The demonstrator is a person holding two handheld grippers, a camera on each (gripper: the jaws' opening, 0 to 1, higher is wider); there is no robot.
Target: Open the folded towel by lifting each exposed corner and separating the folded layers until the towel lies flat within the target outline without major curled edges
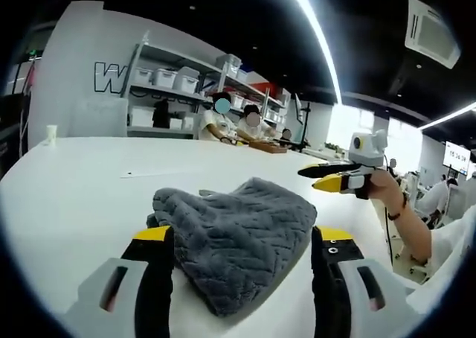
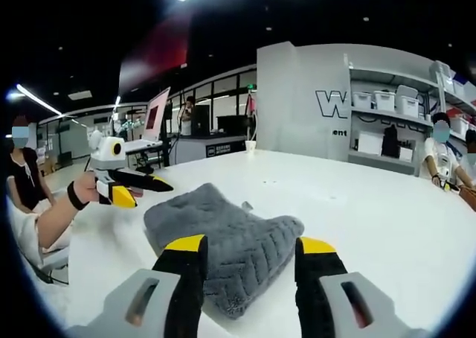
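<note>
1. The grey towel (image 1: 236, 237) lay bunched and folded on the white counter (image 1: 74, 196), its chevron-textured pile showing in both views. No target outline could be made out on the counter.

2. In the left gripper view, the left gripper (image 1: 243, 241) had its yellow-tipped jaws spread wide, one to each side of the towel's near end, with the cloth lying between them and not pinched.

3. In the right gripper view, the right gripper (image 2: 251, 252) was likewise spread, its jaws flanking the towel (image 2: 223, 241) from the opposite side without closing on it.

4. Each gripper also appeared in the other's view, held in a person's hand just off the towel's far edge; whether those jaws were touching the cloth could not be told from there.

5. Judged from its look, the towel would handle as soft, limp and light: thick, plush fabric that drapes and sags, not slippery, not fragile. It would probably cling to itself, so layers might drag along together when one was lifted.

6. The sensible place to take hold seemed to be an exposed corner or a single top-layer edge, pinched thin so that only one layer was caught.

7. The unfolding looked barely begun, as the towel was a rumpled heap.
</note>
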